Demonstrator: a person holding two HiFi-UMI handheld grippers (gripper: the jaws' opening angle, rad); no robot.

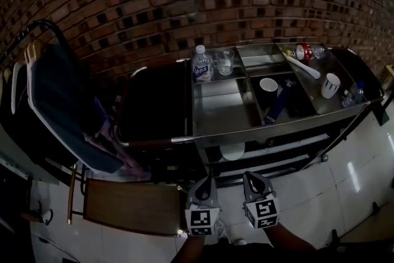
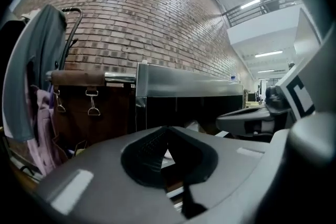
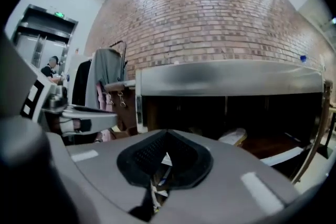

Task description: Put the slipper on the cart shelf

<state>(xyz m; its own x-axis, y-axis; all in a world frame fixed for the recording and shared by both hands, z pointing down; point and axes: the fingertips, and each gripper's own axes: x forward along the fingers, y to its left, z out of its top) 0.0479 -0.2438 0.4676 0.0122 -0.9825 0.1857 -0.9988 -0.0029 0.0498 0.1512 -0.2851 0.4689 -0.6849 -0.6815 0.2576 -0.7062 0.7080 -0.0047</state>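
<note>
A pale slipper (image 1: 233, 151) lies on the lower shelf of the steel cart (image 1: 221, 115). In the right gripper view the slipper (image 3: 233, 136) rests in the dark shelf opening, well beyond the jaws. My left gripper (image 1: 206, 182) and right gripper (image 1: 251, 178) hover side by side low in front of the cart, above the floor tiles. Both are shut with nothing between the jaws, as the left gripper (image 2: 167, 152) and right gripper (image 3: 164, 157) show in their own views. Neither touches the slipper.
The cart's top tray holds a water bottle (image 1: 201, 64), a glass (image 1: 225, 61), a dark cup (image 1: 268, 85), a white cup (image 1: 331, 84) and a red can (image 1: 305, 50). A brown bag (image 1: 154, 108) hangs at the cart's left. A jacket-draped rack (image 1: 61, 101) and a wooden board (image 1: 129, 206) stand left.
</note>
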